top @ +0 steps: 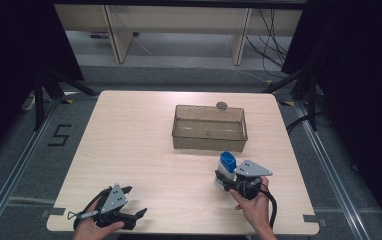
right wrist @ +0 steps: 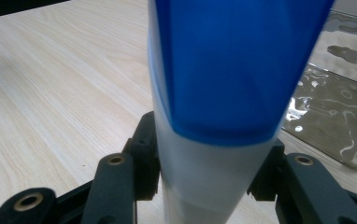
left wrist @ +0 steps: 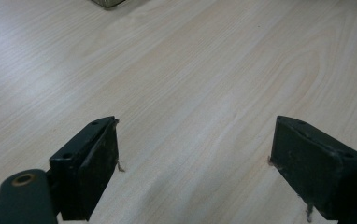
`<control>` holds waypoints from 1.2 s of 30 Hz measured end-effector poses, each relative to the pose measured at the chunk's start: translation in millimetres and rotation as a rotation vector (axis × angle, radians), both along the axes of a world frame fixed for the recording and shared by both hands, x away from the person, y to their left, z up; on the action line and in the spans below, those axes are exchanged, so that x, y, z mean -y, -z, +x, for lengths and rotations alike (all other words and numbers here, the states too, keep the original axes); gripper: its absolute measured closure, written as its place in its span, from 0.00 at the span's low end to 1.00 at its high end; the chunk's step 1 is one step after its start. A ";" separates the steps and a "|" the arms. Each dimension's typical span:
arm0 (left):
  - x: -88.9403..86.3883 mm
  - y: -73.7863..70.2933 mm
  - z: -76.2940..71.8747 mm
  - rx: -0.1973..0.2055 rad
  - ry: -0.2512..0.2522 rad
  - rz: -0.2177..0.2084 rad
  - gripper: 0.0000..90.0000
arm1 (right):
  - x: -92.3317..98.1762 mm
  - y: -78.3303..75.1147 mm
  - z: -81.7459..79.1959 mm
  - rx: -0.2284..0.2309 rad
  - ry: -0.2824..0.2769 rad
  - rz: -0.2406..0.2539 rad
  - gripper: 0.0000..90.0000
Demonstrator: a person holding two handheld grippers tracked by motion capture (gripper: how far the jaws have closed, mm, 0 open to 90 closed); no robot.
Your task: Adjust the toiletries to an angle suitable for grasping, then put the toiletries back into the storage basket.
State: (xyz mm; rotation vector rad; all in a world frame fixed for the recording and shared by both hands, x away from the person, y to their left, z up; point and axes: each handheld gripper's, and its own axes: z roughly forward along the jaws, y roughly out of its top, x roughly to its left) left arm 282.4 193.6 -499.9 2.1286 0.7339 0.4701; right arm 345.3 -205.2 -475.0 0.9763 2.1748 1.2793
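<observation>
**Blue-and-white bottle clamped in the right gripper**

Where the right gripper [top: 227, 179] sits at the lower right of the high view, its jaws are closed on the white lower body of a bottle [top: 226, 169], one pad on each side. The bottle stands upright on the table [top: 139, 145], long axis vertical, blue top upward, just below the clear bin [top: 209, 141]. At lower left, the left gripper [top: 134, 216] rests with jaws spread wide, nothing between them.
</observation>
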 end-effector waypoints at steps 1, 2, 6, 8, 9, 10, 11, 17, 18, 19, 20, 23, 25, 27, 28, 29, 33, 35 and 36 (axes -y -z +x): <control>-0.1 0.0 -0.1 0.002 0.000 0.001 0.17 | -1.3 -0.4 -2.4 -0.027 0.013 0.011 0.62; -0.1 0.0 -0.1 0.002 0.000 0.001 0.17 | -1.8 -0.3 -2.8 -0.025 0.018 0.014 0.62; -0.2 -0.2 0.0 0.000 0.002 0.001 0.17 | 0.5 -3.4 -0.8 0.013 0.007 0.006 0.62; 1.0 0.5 -0.4 0.001 -0.005 -0.017 0.17 | 1.0 -4.2 -0.9 0.009 0.007 0.010 0.62; 1.3 0.7 -0.6 0.001 -0.006 -0.021 0.16 | 1.2 -4.1 -0.7 0.015 0.010 0.011 0.62; 1.4 0.7 -0.6 0.001 -0.006 -0.022 0.17 | 1.5 -4.5 -0.9 0.012 0.010 0.011 0.62; 1.4 0.7 -0.6 0.001 -0.006 -0.022 0.16 | 1.5 -4.5 -0.9 0.012 0.010 0.011 0.62; -0.3 -0.1 -0.2 -0.001 0.004 -0.006 0.17 | 2.4 -6.8 -0.6 0.020 0.007 0.018 0.62; -0.3 -0.1 -0.7 0.000 0.000 0.000 0.17 | 2.2 -7.2 -1.0 0.013 0.011 0.021 0.62; 1.1 0.9 -1.2 0.000 -0.008 -0.021 0.17 | 3.9 -9.3 -1.0 0.017 0.017 0.018 0.62; 0.8 0.8 -1.3 -0.001 -0.007 -0.024 0.17 | 4.9 -11.2 1.1 0.027 0.017 0.028 0.62; -1.4 -0.6 -0.3 -0.005 0.007 -0.002 0.17 | 7.0 -14.1 2.7 0.028 0.025 0.024 0.62; -2.0 -0.9 0.5 0.004 0.010 0.015 0.17 | 9.1 -16.2 4.7 0.028 0.033 0.030 0.62; -1.1 -0.6 -0.1 0.004 0.005 0.009 0.17 | 10.9 -17.8 6.4 0.038 0.043 0.031 0.62; 0.9 0.7 -1.1 0.001 -0.007 -0.026 0.17 | 10.6 -18.7 5.7 0.014 0.053 0.046 0.62; 0.0 0.0 -0.8 0.002 -0.003 -0.009 0.17 | 12.9 -19.9 8.1 0.029 0.040 0.029 0.62; -0.3 -0.2 -0.5 0.003 0.000 -0.003 0.17 | 15.1 -22.9 11.4 0.021 0.066 0.039 0.62; -0.5 -0.2 -0.6 0.002 -0.003 0.003 0.17 | 17.3 -24.7 15.4 0.028 0.058 0.032 0.62; -0.6 -0.3 -0.5 0.002 -0.002 0.002 0.17 | 17.8 -25.7 16.3 0.031 0.068 0.037 0.62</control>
